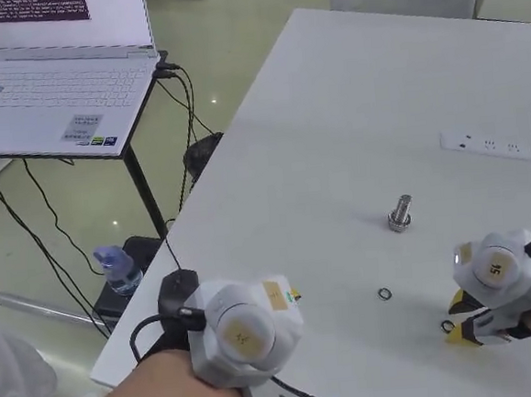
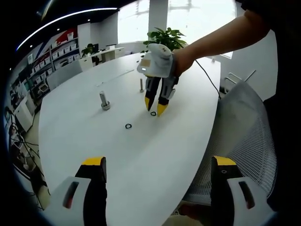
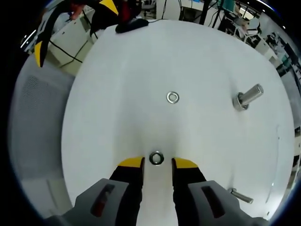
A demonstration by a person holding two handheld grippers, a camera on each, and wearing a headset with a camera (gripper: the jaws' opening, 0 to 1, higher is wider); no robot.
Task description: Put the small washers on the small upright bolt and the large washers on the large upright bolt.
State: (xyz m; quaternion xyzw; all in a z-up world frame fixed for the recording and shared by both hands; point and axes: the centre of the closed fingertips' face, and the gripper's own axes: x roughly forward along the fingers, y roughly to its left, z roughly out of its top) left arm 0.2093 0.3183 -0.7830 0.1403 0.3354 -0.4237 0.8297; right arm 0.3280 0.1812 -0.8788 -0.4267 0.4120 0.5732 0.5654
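On the table (image 1: 332, 110), the large bolt (image 1: 399, 214) stands centre-right; the first washer (image 1: 384, 293) lies below it, the second washer (image 1: 448, 327) lower right; power strip (image 1: 496, 146) at the right edge; laptop (image 1: 50, 87) upper left, off the table.

In the head view the picture's bottom edge cuts off the jaws of the left gripper (image 2: 158, 162), and the right edge cuts off part of the right gripper (image 3: 157, 162). A washer (image 1: 448, 327) lies at that gripper's jaws, too small there to tell whether it touches them. It and the second washer (image 1: 384, 293), nearer the middle of the table (image 1: 332, 110), cannot be told as small or large. The power strip (image 1: 493, 146) by the table's far right edge runs out of the picture. The laptop (image 1: 54, 86) is cut off at top and left, its screen text unreadable. In the right gripper view the small bolt (image 3: 241, 196) is blurred.
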